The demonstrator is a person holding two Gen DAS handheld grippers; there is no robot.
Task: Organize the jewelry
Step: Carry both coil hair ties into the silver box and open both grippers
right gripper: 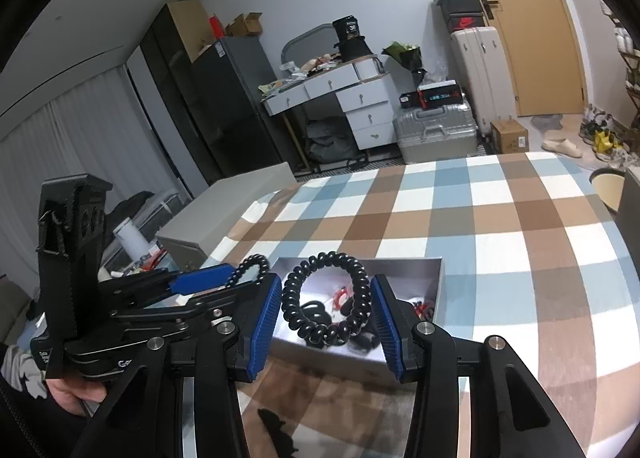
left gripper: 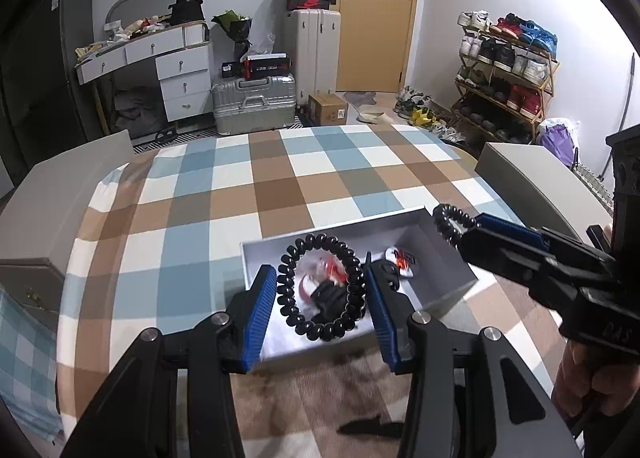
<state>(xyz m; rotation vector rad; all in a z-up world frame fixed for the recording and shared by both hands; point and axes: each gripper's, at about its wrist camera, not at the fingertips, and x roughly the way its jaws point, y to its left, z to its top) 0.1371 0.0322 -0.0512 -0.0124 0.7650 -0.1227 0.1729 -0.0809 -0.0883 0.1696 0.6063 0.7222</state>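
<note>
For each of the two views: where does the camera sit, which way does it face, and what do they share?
Left wrist: behind the left gripper, facing the door; its coil bracelet over the box; right gripper enters from the right.
Right wrist: behind the right gripper, facing the desk; second coil bracelet; left gripper and hand at left.
Shared: box, checked cloth, both bracelets.

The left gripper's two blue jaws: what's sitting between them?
In the left wrist view, a black coil bracelet is held between them, above the open grey box.
</note>
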